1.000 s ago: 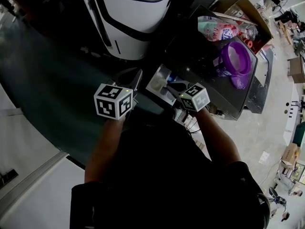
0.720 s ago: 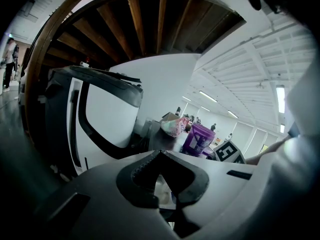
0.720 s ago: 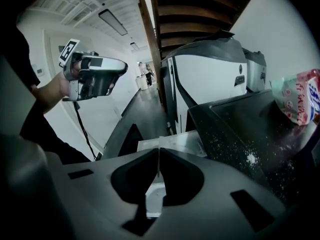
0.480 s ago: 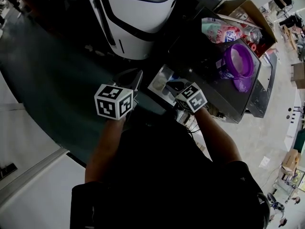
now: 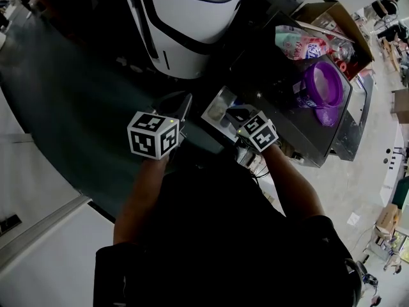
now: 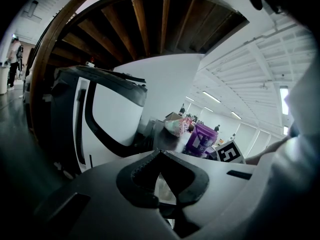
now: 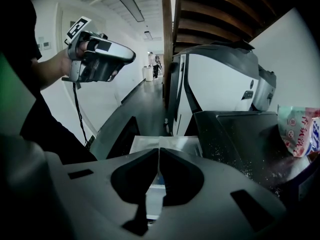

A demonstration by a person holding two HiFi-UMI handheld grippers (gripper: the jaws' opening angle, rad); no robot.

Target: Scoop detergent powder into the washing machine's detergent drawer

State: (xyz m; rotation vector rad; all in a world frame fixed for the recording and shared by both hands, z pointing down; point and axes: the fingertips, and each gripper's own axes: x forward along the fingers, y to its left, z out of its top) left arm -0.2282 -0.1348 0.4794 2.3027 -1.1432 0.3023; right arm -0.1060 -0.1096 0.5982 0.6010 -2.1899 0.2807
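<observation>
Purple first: looking down on a purple tub point(image 5: 323, 85) at 2 o'clock on the dark counter point(image 5: 263, 75), with a detergent bag point(image 5: 299, 43) and a cardboard box point(image 5: 332, 10) just behind it. Facing the white washing machine point(image 5: 192, 24) at 12 o'clock. Finding the detergent drawer point(image 5: 216, 107) standing open near centre, pale inside, directly ahead of the right hand-held gripper point(image 7: 159, 151). Pressing that one's jaws together, with nothing between them. Holding the left hand-held gripper point(image 6: 160, 153) at 9 o'clock of the drawer and apart from it, jaw tips meeting and clamping nothing.
</observation>
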